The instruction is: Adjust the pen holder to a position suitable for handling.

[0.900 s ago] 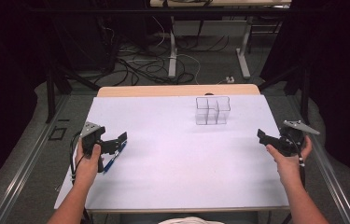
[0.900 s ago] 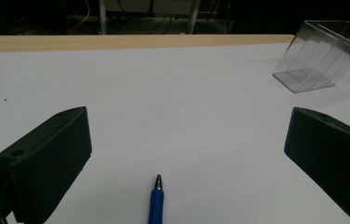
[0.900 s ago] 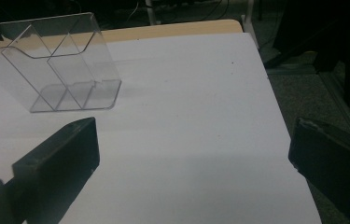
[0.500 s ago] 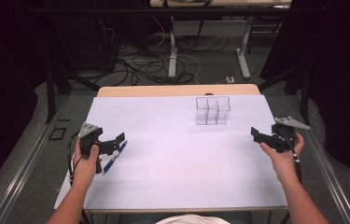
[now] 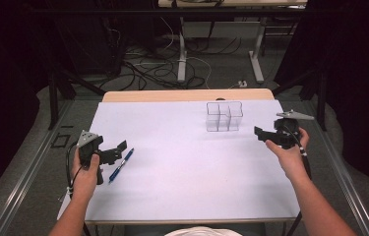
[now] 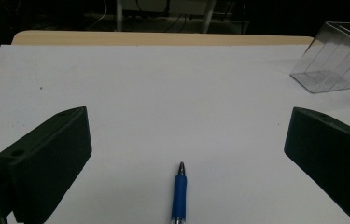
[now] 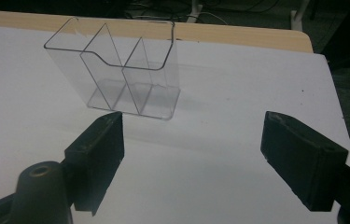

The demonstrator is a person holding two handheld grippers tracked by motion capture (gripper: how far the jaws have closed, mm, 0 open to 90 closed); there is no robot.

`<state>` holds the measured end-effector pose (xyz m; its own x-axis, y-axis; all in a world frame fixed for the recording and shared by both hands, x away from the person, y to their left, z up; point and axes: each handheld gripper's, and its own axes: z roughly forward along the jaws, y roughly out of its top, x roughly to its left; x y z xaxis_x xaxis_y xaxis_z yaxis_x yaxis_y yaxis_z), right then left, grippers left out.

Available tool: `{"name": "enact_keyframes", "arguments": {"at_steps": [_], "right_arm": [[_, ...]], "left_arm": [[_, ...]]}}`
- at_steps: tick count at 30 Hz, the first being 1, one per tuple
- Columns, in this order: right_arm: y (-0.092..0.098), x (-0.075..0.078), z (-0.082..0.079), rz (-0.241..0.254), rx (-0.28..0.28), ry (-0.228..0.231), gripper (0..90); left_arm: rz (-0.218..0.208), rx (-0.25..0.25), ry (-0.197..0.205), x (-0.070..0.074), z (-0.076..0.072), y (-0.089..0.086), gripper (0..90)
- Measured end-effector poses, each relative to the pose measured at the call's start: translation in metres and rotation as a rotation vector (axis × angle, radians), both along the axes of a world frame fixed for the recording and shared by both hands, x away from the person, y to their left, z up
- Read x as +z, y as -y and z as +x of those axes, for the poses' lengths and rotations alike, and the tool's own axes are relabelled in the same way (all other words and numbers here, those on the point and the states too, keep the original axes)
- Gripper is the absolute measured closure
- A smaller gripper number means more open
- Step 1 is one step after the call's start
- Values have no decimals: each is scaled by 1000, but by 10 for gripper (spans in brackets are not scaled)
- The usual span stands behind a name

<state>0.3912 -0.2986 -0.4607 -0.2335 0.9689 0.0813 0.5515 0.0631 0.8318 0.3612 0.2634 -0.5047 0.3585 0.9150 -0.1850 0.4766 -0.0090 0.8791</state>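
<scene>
The left gripper (image 5: 118,150) is held with jaws wide apart and empty, just beside the blue pen (image 5: 121,165) lying on the white table (image 5: 182,167). The right gripper (image 5: 260,132) is likewise spread, empty, near the clear organizer (image 5: 224,116).

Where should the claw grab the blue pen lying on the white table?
Probably around the middle of the blue plastic pen's barrel, coming straight down from above. It lies flat on the white table, so the open left claw beside it should straddle its narrow width, not its length.
</scene>
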Motion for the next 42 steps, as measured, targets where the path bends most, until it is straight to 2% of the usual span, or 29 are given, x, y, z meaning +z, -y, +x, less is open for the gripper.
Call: {"name": "enact_keyframes", "arguments": {"at_steps": [8,10,18,27,34,38,42], "right_arm": [[-16,16,18,-8,17,-27,204],[-18,19,23,-30,22,-28,210],[-29,27,44,-52,14,-78,239],[-42,34,66,-74,28,-135,313],[-54,41,80,-72,7,-192,381],[-59,40,90,-64,-8,-230,425],[-62,39,99,-78,-23,-254,471]], "left_arm": [[4,-1,1,-1,0,0,6],[4,0,2,0,0,0,6],[7,0,-1,0,0,-1,6],[14,-6,-7,-1,0,0,6],[15,-8,-9,-2,0,0,6],[16,-8,-9,-2,1,0,6],[17,-8,-10,-2,1,0,5]]}}
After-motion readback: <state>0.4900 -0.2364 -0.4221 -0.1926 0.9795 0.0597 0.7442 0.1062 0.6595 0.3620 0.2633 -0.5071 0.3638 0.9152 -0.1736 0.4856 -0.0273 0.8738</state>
